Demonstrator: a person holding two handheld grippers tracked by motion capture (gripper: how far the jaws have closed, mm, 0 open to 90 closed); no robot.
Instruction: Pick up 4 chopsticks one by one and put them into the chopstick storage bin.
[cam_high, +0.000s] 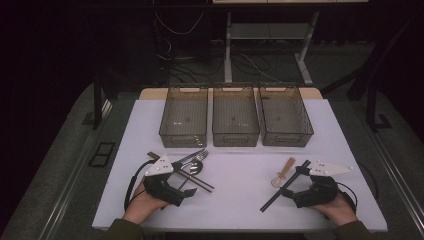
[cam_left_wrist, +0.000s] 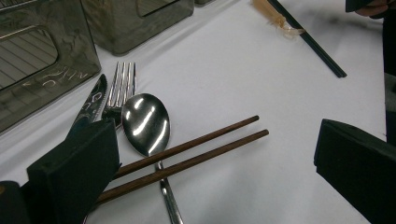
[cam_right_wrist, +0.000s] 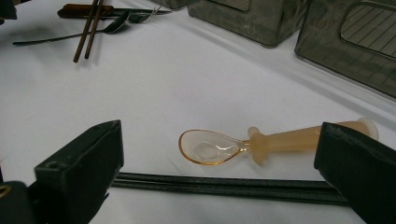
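White bench in dark rm, 3 smoked bins at back, cables on floor; both hand-held grippers spread wide, pinching nothing.

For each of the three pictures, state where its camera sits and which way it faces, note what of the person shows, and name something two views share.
High view: above the person's side, facing forward and down on the table; shows both hands, left gripper and right gripper.
Left gripper view: on that gripper, looking along its open jaws at the brown chopsticks and metal spoon.
Right gripper view: on that gripper, looking along its open jaws at the amber spoon and black chopsticks.
Shared: both gripper views show both chopstick pairs.
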